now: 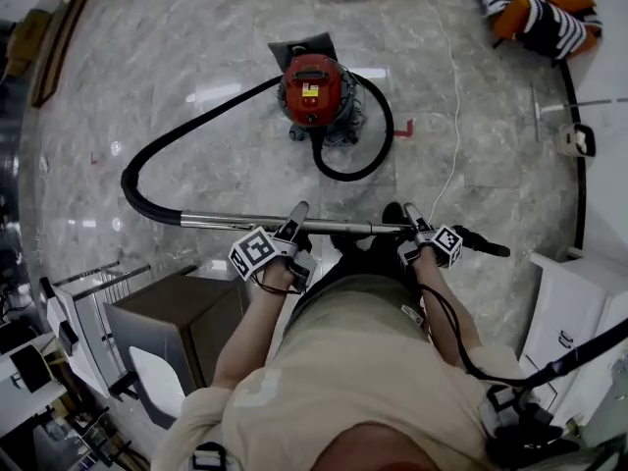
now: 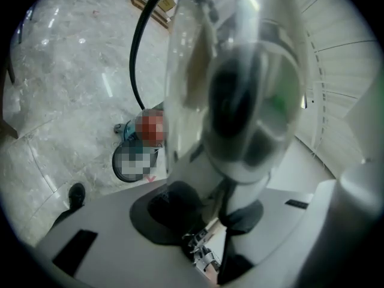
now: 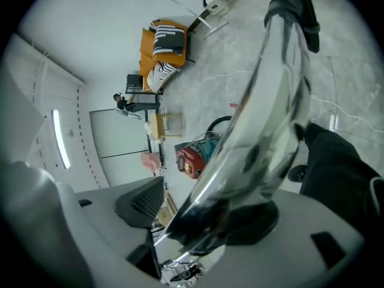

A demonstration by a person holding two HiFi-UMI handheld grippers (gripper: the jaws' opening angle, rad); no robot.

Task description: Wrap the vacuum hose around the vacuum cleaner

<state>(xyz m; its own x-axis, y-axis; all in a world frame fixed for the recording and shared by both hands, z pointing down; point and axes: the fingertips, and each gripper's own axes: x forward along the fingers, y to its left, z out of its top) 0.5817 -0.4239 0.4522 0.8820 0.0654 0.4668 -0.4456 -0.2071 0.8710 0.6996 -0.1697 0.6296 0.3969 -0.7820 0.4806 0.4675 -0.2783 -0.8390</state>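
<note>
Holding the wand [image 1: 226, 222] level, the left gripper [image 1: 294, 226] is clamped on it. The right gripper [image 1: 416, 226] stands wide, the wand between its jaws but unpinched. The hose [image 1: 147, 160] loops over the floor [image 1: 196, 57] from the wand's left end to the vacuum [image 1: 312, 91] ahead. The chrome wand looks stiff and slick (grip it squarely). The hose should bend easily and is best taken near the wand.
</note>
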